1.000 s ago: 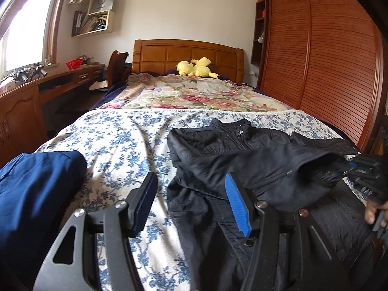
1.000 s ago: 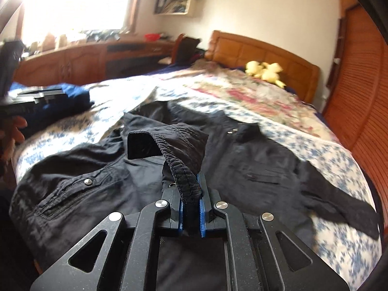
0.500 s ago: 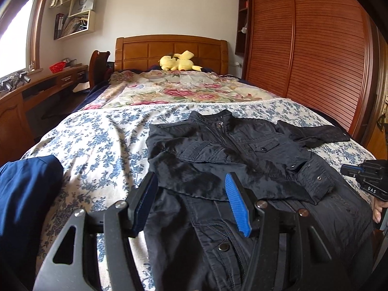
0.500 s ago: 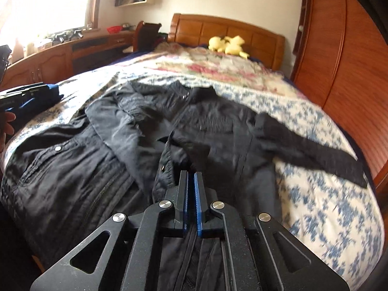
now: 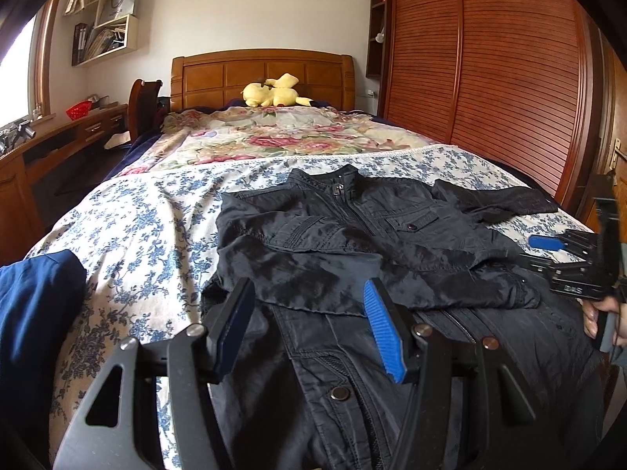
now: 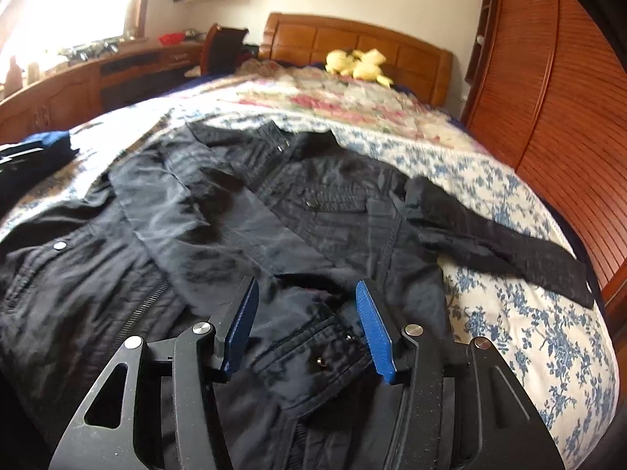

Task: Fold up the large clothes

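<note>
A black jacket lies face up on the blue-flowered sheet, zipped, collar toward the headboard. One sleeve is folded across its front, and the cuff rests on the jacket's lower part. My right gripper hovers just over that cuff; its jaws are opening, the pads clear of the cloth. From the left wrist view the right gripper shows at the right edge. The other sleeve stretches out over the sheet. Over the jacket's near hem my left gripper stands open, nothing between its fingers.
A dark blue garment lies on the bed's near left corner. Farther up are a rose-patterned quilt, a yellow plush toy and the wooden headboard. A slatted wardrobe lines the right side, a wooden desk the left.
My right gripper carried the sleeve cuff across the jacket, set it down on the front and opened off it. The left gripper drifted a little sideways, still open.
</note>
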`<state>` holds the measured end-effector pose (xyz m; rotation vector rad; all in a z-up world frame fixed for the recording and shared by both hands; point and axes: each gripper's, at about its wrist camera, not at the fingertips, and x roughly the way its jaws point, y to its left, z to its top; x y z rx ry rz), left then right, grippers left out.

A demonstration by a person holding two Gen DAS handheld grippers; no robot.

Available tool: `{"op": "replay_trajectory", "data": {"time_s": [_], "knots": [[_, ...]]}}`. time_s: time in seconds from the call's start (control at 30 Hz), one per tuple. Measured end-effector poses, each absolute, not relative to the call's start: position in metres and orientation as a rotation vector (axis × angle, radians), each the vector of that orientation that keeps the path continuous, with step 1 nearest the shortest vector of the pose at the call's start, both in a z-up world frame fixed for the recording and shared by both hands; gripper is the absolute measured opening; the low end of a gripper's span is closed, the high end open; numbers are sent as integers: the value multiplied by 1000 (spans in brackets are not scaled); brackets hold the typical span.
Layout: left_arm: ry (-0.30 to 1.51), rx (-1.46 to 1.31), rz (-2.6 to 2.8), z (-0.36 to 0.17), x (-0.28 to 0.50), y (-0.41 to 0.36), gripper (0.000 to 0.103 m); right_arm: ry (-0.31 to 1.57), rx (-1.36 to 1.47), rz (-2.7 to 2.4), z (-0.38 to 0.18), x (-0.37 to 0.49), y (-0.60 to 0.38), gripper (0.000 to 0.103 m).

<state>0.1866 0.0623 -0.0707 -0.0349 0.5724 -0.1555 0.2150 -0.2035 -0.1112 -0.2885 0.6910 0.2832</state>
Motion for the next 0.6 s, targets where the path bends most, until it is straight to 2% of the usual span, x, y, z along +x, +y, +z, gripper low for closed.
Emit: {"op": "replay_trajectory", "data": {"time_s": [0.3,0.6], "knots": [[596,-10,-193,-77,188,44,57,737,-233,225,-115,258,-234,53],[618,8,-223,-84,189,30,57,911,-226,224,-151,297,-254,53]]}}
